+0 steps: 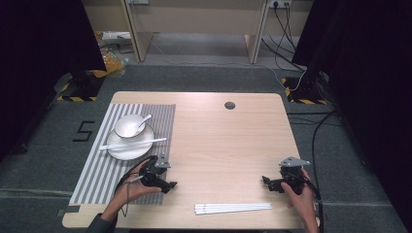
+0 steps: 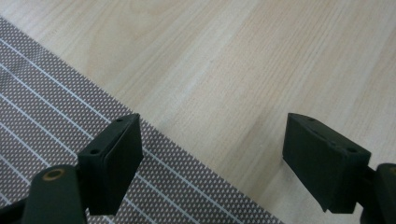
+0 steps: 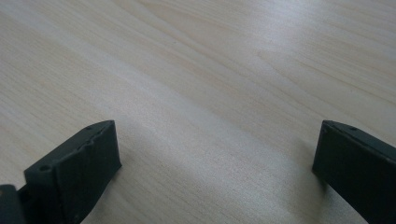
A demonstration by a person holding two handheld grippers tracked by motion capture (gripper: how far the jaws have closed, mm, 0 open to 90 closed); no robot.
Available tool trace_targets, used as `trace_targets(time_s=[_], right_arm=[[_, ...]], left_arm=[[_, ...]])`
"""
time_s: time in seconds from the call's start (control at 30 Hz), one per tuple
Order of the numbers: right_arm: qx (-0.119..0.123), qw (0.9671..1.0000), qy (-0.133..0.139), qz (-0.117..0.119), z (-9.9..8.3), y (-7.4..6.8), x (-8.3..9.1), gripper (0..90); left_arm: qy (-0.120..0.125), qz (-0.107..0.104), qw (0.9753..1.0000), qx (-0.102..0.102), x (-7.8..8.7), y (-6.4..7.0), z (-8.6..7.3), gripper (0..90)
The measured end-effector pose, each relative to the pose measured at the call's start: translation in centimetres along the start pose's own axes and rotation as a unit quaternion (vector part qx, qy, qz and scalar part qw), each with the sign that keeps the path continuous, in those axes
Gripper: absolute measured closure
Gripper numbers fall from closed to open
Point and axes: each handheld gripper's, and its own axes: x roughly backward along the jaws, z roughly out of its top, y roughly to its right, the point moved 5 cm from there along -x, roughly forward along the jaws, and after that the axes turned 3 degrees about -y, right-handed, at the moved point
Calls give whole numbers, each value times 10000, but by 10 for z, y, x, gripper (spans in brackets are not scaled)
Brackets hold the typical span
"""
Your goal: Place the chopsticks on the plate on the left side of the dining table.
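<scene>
A white plate (image 1: 127, 149) rests on the striped grey placemat (image 1: 97, 170) at the table's left, with a white bowl (image 1: 128, 125) and a white spoon (image 1: 145, 121) on it. White chopsticks (image 1: 133, 143) lie across the plate. More white chopsticks (image 1: 233, 208) lie near the front edge. My left gripper (image 1: 167, 184) hovers open over the placemat's right edge (image 2: 154, 186), its jaws wide apart and holding nothing. My right gripper (image 1: 269, 183) stands open low over bare wood (image 3: 210, 116) at the front right, nothing between its jaws.
The wooden table (image 1: 228, 141) has a small dark round grommet (image 1: 230, 105) near its far edge. Black curtains, cables and stand bases with hazard tape sit on the floor around it.
</scene>
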Motion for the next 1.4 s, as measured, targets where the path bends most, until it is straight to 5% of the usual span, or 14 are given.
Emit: trace_targets(time_s=[0.8, 1.4], right_arm=[[7, 10000, -2, 7, 0, 0, 0, 7], [8, 10000, 2, 11, 0, -1, 0, 7]], left_arm=[[375, -30, 9993, 63, 6, 24, -22, 187], [1087, -45, 9936, 305, 8, 36, -43, 143]])
